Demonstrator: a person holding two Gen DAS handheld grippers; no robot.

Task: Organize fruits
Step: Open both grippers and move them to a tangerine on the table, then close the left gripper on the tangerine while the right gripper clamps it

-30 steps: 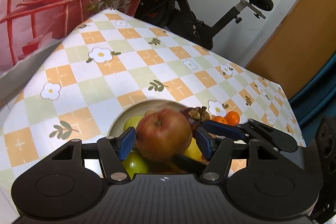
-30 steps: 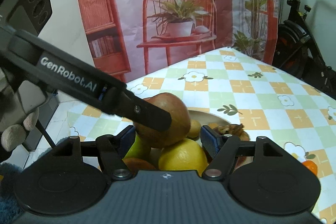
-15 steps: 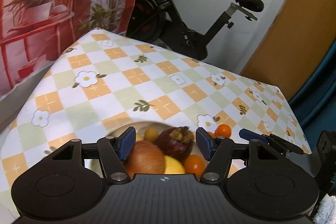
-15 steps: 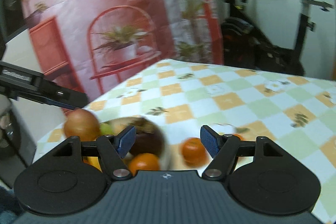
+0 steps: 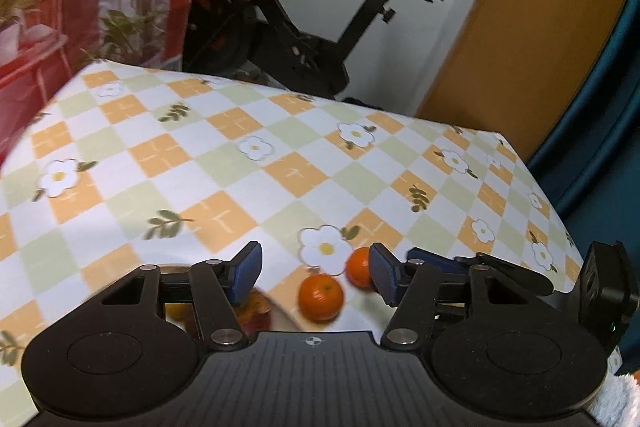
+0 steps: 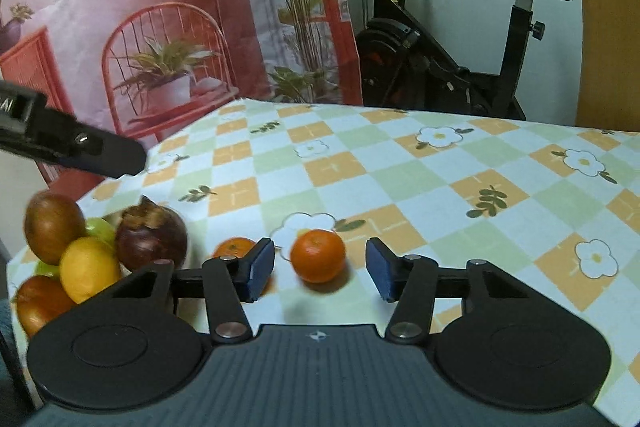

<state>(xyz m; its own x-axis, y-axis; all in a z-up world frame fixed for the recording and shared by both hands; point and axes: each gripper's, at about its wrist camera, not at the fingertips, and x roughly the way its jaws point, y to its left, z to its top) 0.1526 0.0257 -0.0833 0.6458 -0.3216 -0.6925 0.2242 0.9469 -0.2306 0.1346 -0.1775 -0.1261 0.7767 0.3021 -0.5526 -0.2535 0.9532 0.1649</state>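
Note:
Two small oranges lie on the checked tablecloth. In the left wrist view the nearer orange (image 5: pixel 321 297) sits between my open left gripper's (image 5: pixel 316 273) blue pads, and the second orange (image 5: pixel 359 267) is by the right pad. In the right wrist view one orange (image 6: pixel 317 255) lies between the open right gripper's (image 6: pixel 320 269) pads, and the other orange (image 6: pixel 234 247) is partly behind the left pad. The plate (image 5: pixel 280 315) holds an apple (image 6: pixel 52 227), a lemon (image 6: pixel 89 269), a mangosteen (image 6: pixel 152 238) and more fruit. Both grippers are empty.
The right gripper's fingers (image 5: pixel 480 269) show at the right in the left wrist view, and the left gripper's finger (image 6: pixel 80 149) shows at the left in the right wrist view. An exercise bike (image 5: pixel 304 27) stands beyond the table's far edge. A printed red backdrop (image 6: pixel 140 27) hangs to the left.
The left gripper let go of the apple, which now rests on the fruit pile. Both grippers swung right, away from the plate, toward the two oranges on the cloth.

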